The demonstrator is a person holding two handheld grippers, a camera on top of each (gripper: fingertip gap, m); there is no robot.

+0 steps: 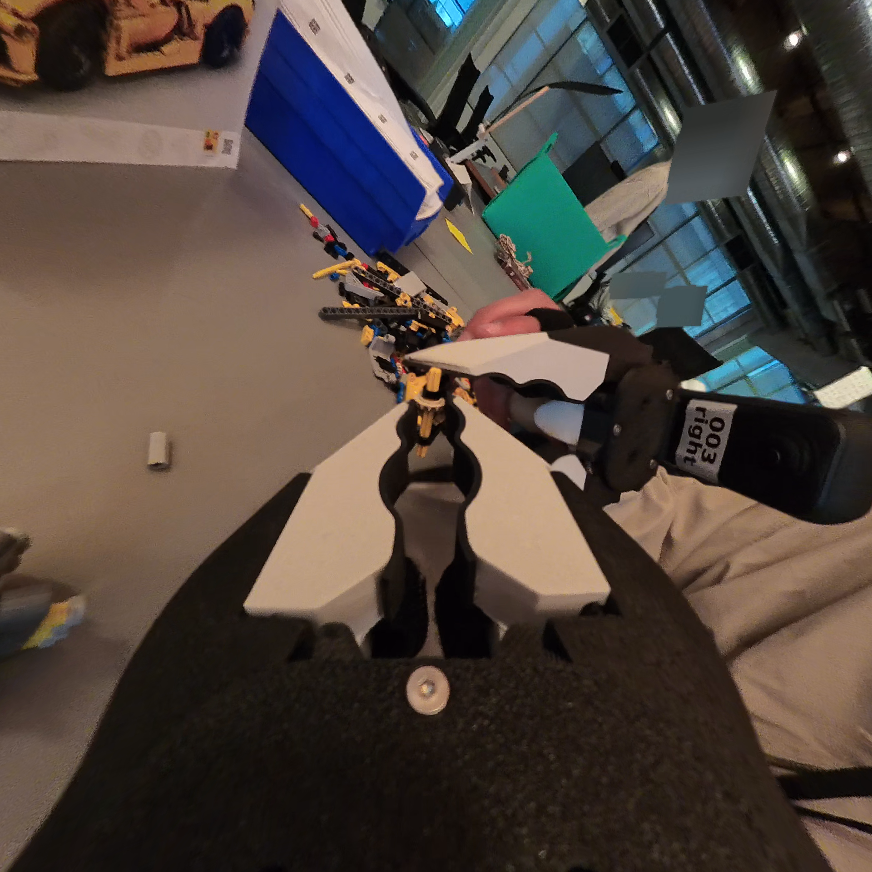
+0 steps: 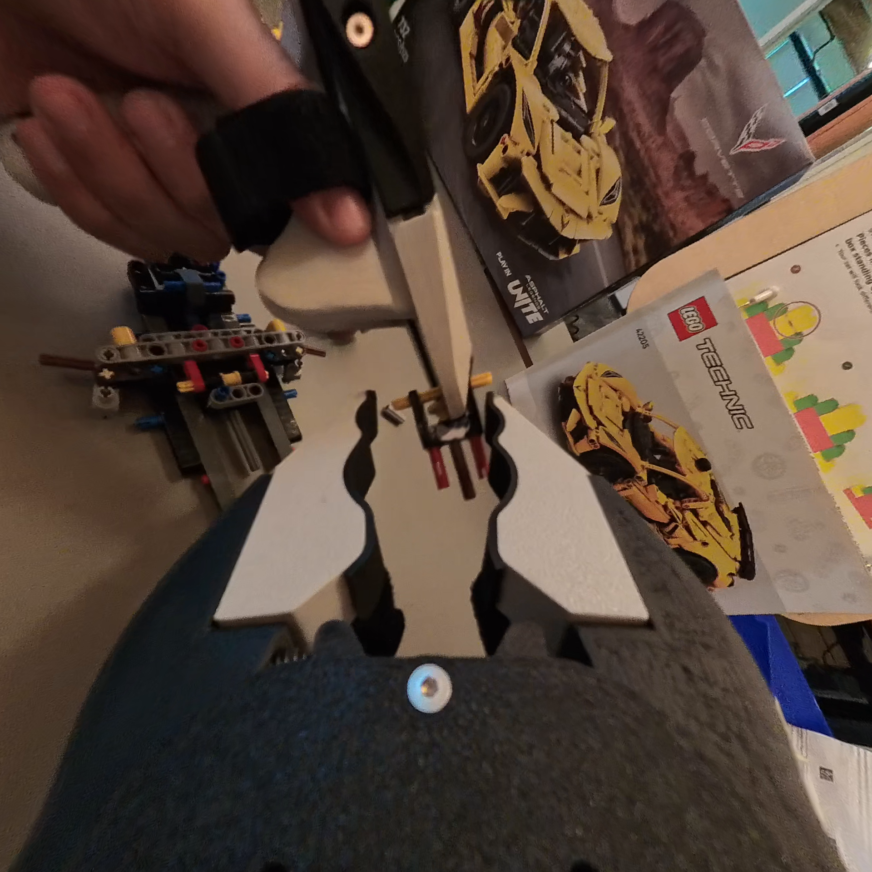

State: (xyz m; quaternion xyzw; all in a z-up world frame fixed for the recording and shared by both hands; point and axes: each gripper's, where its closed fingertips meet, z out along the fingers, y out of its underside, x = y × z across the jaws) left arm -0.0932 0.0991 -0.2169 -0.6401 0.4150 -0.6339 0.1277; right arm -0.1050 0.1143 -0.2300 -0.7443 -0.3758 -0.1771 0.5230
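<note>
My left gripper (image 1: 427, 408) is shut on a small brick assembly (image 1: 426, 415), seen here as a yellow axle with a tan bush. In the right wrist view the left gripper (image 2: 454, 417) comes down from the top and pinches the same assembly (image 2: 448, 439): a black frame with red pins, a dark axle and a yellow axle. My right gripper (image 2: 431, 406) is open, and its fingers stand on either side of the assembly without touching it. In the left wrist view the right gripper (image 1: 509, 365) reaches in from the right, its tip just above the held piece.
A partly built model of grey, black, red and blue parts (image 2: 198, 377) lies left of the grippers, and shows as a pile (image 1: 401, 306) in the left wrist view. A blue bin (image 1: 339, 141), a box with a yellow car picture (image 2: 590, 141) and a booklet (image 2: 684, 448) lie around. A hand (image 2: 118, 165) holds the left gripper. The grippers are tip to tip, or close to it.
</note>
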